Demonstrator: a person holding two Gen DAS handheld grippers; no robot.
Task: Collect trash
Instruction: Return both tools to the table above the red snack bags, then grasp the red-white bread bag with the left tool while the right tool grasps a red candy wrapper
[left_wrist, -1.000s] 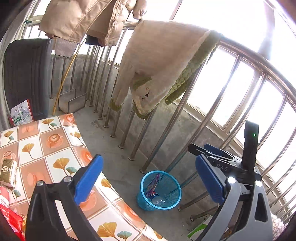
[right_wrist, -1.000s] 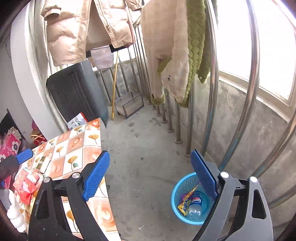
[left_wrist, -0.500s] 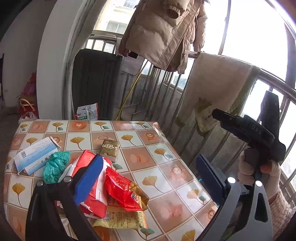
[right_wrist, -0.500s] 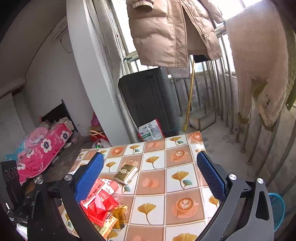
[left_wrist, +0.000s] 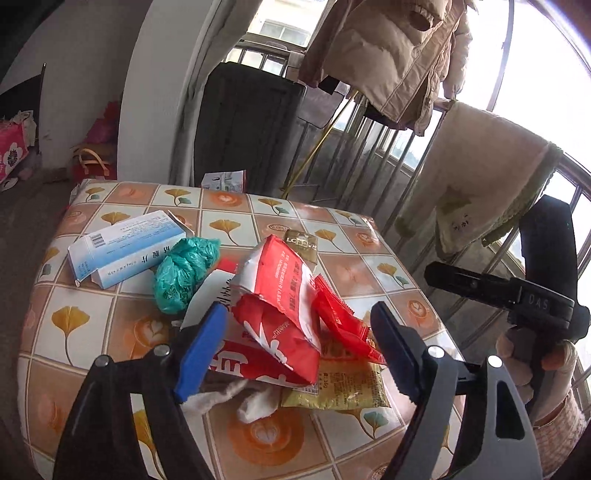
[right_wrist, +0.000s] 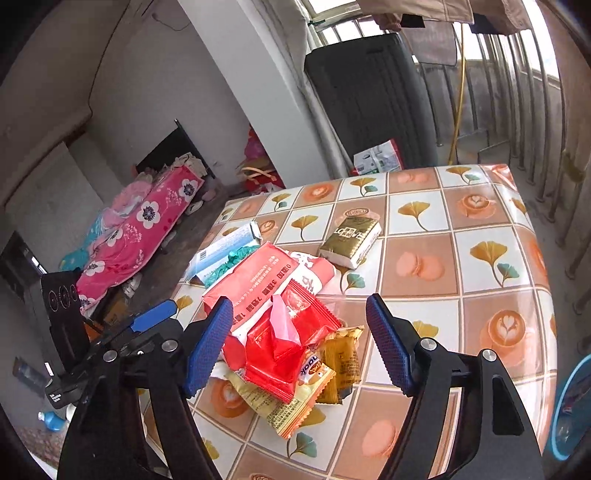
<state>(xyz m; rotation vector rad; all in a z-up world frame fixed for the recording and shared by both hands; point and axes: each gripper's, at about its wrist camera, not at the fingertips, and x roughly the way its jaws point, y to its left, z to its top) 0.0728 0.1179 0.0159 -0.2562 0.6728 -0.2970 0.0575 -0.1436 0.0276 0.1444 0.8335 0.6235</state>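
Trash sits in a loose heap near the middle of the table, which wears a tile-pattern oilcloth. On top: a red and white torn bag, a crumpled red wrapper, yellow snack packets underneath, white tissue poking out at the near side. Beside the heap lie a balled green plastic bag, a blue and white carton and, a little apart, a gold tissue pack.

Left gripper hangs low over the heap, jaws closing, with the torn bag between them; pads not yet pressing on it as far as can be seen. Right gripper likewise over the red wrapper, jaws closing, nothing pinched yet.

Handling, judged: all of it looks light, thin and crinkly. Film wrappers are likely slick and will fold instead of resisting, so a pinch on a crumpled ridge or doubled edge should hold better than on a flat face. The torn bag is open-mouthed and may spill whatever is inside if lifted bottom-up. Tissue is soft and may tear. The carton is the one stiff piece; best taken across its narrow side.

Containers: a blue basket shows only as a rim at the right edge of the right wrist view, on the floor beside the table; its contents cannot be made out.
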